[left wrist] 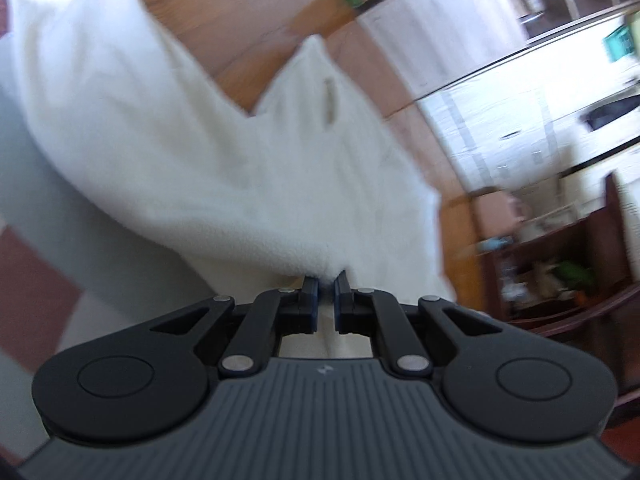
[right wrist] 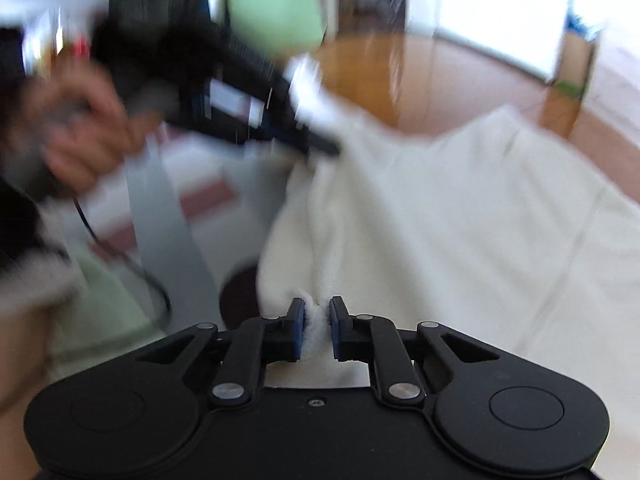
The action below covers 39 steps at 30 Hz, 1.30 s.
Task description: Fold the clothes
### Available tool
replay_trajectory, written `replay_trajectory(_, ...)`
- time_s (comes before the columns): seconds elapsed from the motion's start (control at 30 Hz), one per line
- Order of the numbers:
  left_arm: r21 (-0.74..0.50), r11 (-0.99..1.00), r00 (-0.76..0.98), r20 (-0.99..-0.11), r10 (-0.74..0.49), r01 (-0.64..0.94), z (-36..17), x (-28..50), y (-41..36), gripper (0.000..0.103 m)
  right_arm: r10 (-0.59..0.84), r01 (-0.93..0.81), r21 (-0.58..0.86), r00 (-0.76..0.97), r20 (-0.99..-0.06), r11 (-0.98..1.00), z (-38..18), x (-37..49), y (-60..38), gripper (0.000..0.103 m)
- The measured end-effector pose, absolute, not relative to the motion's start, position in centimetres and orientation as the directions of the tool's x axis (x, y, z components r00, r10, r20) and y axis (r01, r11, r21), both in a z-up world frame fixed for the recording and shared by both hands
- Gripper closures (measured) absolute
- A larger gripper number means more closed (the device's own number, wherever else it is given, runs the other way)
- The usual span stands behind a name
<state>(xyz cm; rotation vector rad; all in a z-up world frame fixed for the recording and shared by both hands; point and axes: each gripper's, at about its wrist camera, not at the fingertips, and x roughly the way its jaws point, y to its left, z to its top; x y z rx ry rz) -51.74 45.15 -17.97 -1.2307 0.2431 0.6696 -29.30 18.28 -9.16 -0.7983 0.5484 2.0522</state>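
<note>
the white fleece garment [left wrist: 224, 184] hangs lifted between the two grippers, spread out above a brown wooden floor [left wrist: 240, 28]. the left gripper [left wrist: 327, 280] has its jaws drawn nearly together on a pinch of the fleece edge, and the cloth bunches right at the blue pads. the right gripper [right wrist: 318, 308] has its jaws close together too, with a ridge of fleece squeezed between the pads.

only the left wrist view shows a small slit like a buttonhole [left wrist: 329, 100] in a pointed flap of the garment, and a dark wooden shelf [left wrist: 560, 272] with blurred small things off to the right. only the right wrist view shows the other gripper from outside, black and blurred, biting the far edge of the cloth, with the person's hand [right wrist: 76, 136] around its handle. a grey strap [right wrist: 168, 216] and a thin black cable [right wrist: 120, 256] hang below that hand.

a pale grey surface [left wrist: 52, 216] lies under the garment on the left. both views are smeared, so the seams and the cloth's far corners cannot be made out clearly.
</note>
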Motion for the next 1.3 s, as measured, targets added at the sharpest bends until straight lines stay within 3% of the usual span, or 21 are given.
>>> replay_trajectory(0.1, -0.813, 0.173, 0.813, -0.488, 0.32, -0.556, -17.0, -52.4, 45.0, 0.096, 0.586, -0.817, 0.165, -0.521, -0.621, -0.552, -6.2, -25.7, 17.0, 0.087)
replay_trajectory(0.17, -0.781, 0.175, 0.789, -0.538, 0.299, -0.599, -16.7, -53.0, 44.1, 0.096, 0.516, -0.775, 0.234, -0.582, -0.629, -0.588, -6.2, -25.1, 17.1, 0.086)
replay_trajectory(0.27, -0.618, 0.149, 0.634, -0.731, 0.252, -0.772, -17.8, -53.2, 42.9, 0.094, 0.377, -0.728, 0.298, -0.607, -0.7, -0.618, -9.7, -27.0, 17.8, 0.088)
replay_trajectory(0.33, -0.585, 0.089, 0.588, -0.775, 0.23, -0.806, -19.2, -53.8, 42.3, 0.093, 0.322, -0.723, 0.317, -0.596, -0.735, -0.614, -11.8, -28.0, 18.0, 0.089)
replay_trajectory(0.4, -0.619, 0.018, 0.606, -0.762, 0.228, -0.785, -19.9, -54.6, 42.5, 0.092, 0.291, -0.721, 0.336, -0.594, -0.75, -0.605, -13.3, -28.4, 18.0, 0.089)
replay_trajectory(0.47, -0.637, -0.038, 0.612, -0.753, 0.243, -0.77, -20.3, -55.3, 42.7, 0.083, 0.279, -0.718, 0.358, -0.604, -0.747, -0.597, -13.4, -27.9, 18.3, 0.089)
replay_trajectory(0.53, -0.626, -0.074, 0.586, -0.76, 0.281, -0.776, -20.1, -55.9, 42.9, 0.066, 0.271, -0.716, 0.352, -0.6, -0.753, -0.603, -13.5, -27.9, 18.4, 0.09)
replay_trajectory(0.63, -0.639, -0.122, 0.586, -0.753, 0.298, -0.759, -20.5, -56.4, 43.3, 0.061, 0.278, -0.72, 0.314, -0.575, -0.77, -0.619, -14.3, -29.5, 18.7, 0.089)
replay_trajectory(0.8, -0.684, -0.18, 0.651, -0.728, 0.215, -0.707, -23.1, -55.1, 44.8, 0.049, 0.302, -0.728, 0.292, -0.565, -0.768, -0.621, -14.0, -30.5, 18.3, 0.089)
replay_trajectory(0.83, -0.659, -0.133, 0.626, -0.748, 0.221, -0.74, -22.9, -54.3, 45.2, 0.057, 0.305, -0.728, 0.289, -0.565, -0.767, -0.622, -13.8, -30.6, 18.3, 0.089)
replay_trajectory(0.87, -0.629, -0.084, 0.6, -0.767, 0.229, -0.773, -22.8, -53.5, 45.5, 0.084, 0.303, -0.723, 0.279, -0.562, -0.769, -0.632, -13.7, -30.7, 18.2, 0.089)
replay_trajectory(0.9, -0.596, -0.035, 0.572, -0.784, 0.239, -0.802, -22.6, -52.6, 45.9, 0.097, 0.3, -0.718, 0.278, -0.564, -0.769, -0.638, -13.6, -30.7, 18.2, 0.089)
replay_trajectory(0.93, -0.512, 0.043, 0.502, -0.818, 0.281, -0.858, -21.2, -52.0, 45.9, 0.097, 0.286, -0.711, 0.314, -0.587, -0.757, -0.629, -13.6, -30.1, 18.4, 0.089)
replay_trajectory(1.0, -0.508, 0.15, 0.524, -0.767, 0.371, -0.849, -18.3, -52.2, 45.0, 0.097, 0.259, -0.695, 0.385, -0.632, -0.731, -0.608, -13.6, -28.8, 18.8, 0.089)
replay_trajectory(1.07, -0.426, 0.202, 0.471, -0.772, 0.427, -0.882, -17.4, -52.2, 43.8, 0.097, 0.25, -0.693, 0.451, -0.662, -0.706, -0.562, -13.8, -27.6, 19.4, 0.09)
replay_trajectory(1.17, -0.362, 0.142, 0.389, -0.862, 0.326, -0.921, -21.0, -51.5, 44.8, 0.097, 0.257, -0.711, 0.455, -0.651, -0.714, -0.537, -13.5, -27.7, 19.4, 0.086)
replay_trajectory(1.27, -0.363, 0.122, 0.382, -0.864, 0.328, -0.924, -21.2, -51.7, 45.3, 0.097, 0.282, -0.731, 0.436, -0.633, -0.721, -0.526, -11.7, -26.5, 18.2, 0.084)
replay_trajectory(1.3, -0.354, 0.134, 0.378, -0.863, 0.335, -0.926, -21.0, -51.6, 45.2, 0.097, 0.293, -0.738, 0.424, -0.625, -0.724, -0.525, -11.0, -25.8, 17.6, 0.079)
